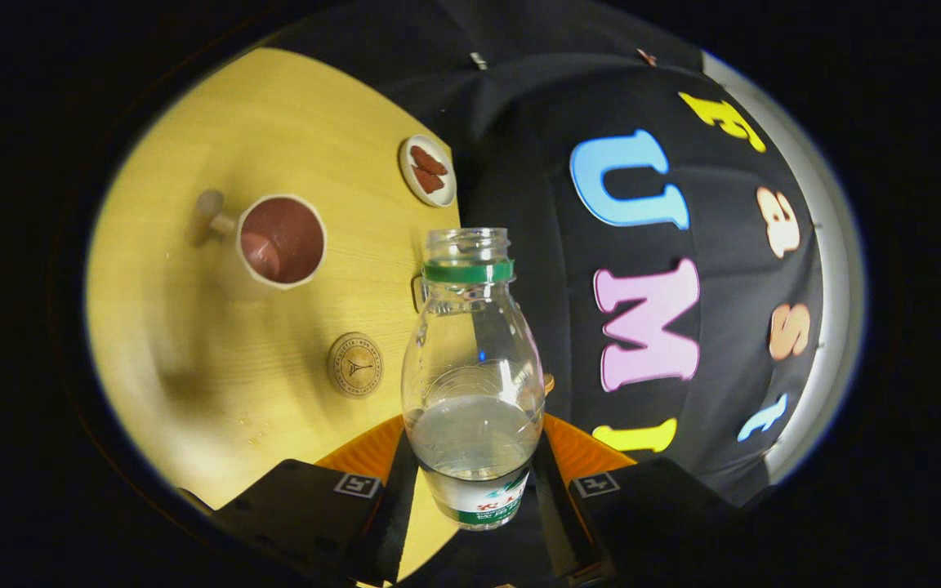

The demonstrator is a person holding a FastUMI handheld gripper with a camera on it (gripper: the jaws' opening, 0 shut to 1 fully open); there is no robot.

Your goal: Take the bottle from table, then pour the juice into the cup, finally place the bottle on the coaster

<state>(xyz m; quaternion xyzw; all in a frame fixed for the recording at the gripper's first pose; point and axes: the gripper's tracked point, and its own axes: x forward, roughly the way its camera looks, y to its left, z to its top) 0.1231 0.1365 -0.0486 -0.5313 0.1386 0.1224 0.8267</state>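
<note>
**We have the bottle, and a spill is the big worry**

Our gripper (470, 482) has its two fingers closed on the low part of the bottle (472, 359), one finger on each side. The bottle sits between the fingers and looks lifted off the table (193, 343). It has no cap on. There is some clear liquid in the bottom part.

The cup (281, 240) stands on the table, well beyond the fingers and off to the side. It is open at the top and dark red-brown inside. The round coaster (354, 364) lies on the table between the cup and the bottle, closer to us. A small dish (428, 170) with red pieces sits farther back, near the table's edge.

What could go wrong? The bottle is open, so if we tip it too soon, the liquid could land on the table and not in the cup. We hold it low down, so it could wobble or slip when we tilt it. We could also bump the cup over if we come in too close.

The bottle has a label with green and red marks, but we cannot read it. The coaster has a ring of tiny writing and a little picture in the middle, too small to read.
</note>
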